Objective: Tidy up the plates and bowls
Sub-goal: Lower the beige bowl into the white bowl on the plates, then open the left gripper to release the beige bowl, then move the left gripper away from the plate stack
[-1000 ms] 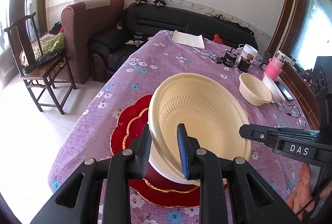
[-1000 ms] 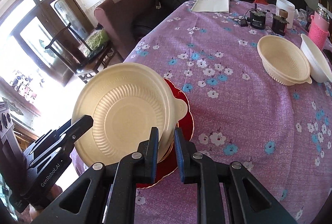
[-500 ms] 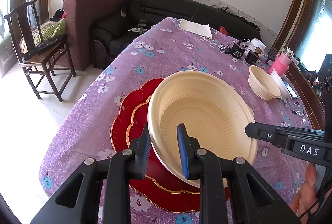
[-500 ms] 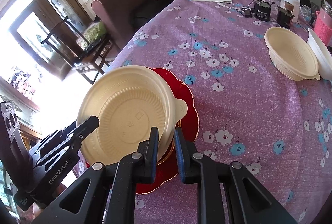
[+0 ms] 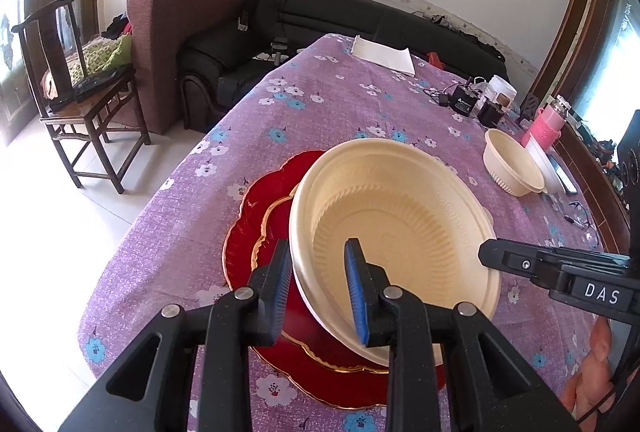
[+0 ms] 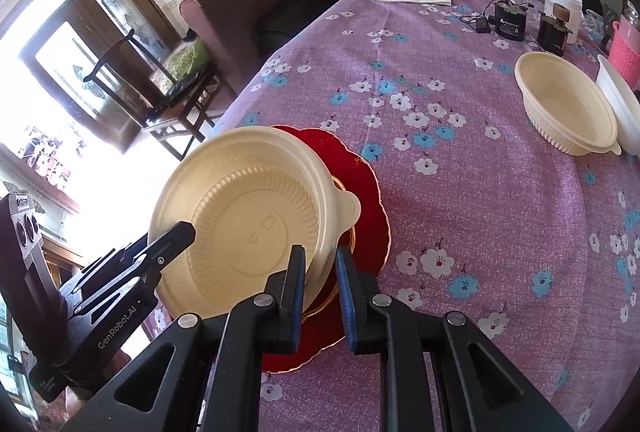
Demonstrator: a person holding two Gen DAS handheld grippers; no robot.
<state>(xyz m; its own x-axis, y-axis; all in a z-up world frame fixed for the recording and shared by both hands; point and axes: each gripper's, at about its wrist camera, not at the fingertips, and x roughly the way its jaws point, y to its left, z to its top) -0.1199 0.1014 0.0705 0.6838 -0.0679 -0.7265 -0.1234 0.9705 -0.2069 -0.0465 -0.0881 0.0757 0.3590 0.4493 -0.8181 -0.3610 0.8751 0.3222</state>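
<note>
A large cream bowl (image 5: 404,228) is held level over a stack of red gold-rimmed plates (image 5: 256,232). My left gripper (image 5: 318,290) is shut on the bowl's near left rim. My right gripper (image 6: 320,290) is shut on the bowl's opposite rim; the bowl (image 6: 248,216) and the red plates (image 6: 360,200) also show in the right wrist view. A second cream bowl (image 6: 566,116) and a white bowl (image 6: 618,108) sit side by side at the table's far right; both also show in the left wrist view, cream (image 5: 510,166) and white (image 5: 544,168).
The table has a purple flowered cloth (image 5: 320,104). At its far end lie a white folded cloth (image 5: 384,54), black boxes (image 5: 464,100), a white jar (image 5: 502,88) and a pink bottle (image 5: 548,124). A wooden chair (image 5: 76,88), an armchair and a black sofa stand beyond the left edge.
The bowl has come down from a steep tilt to nearly level over the red plates, with both grippers still holding its rim. Both cameras have pulled back a little.
</note>
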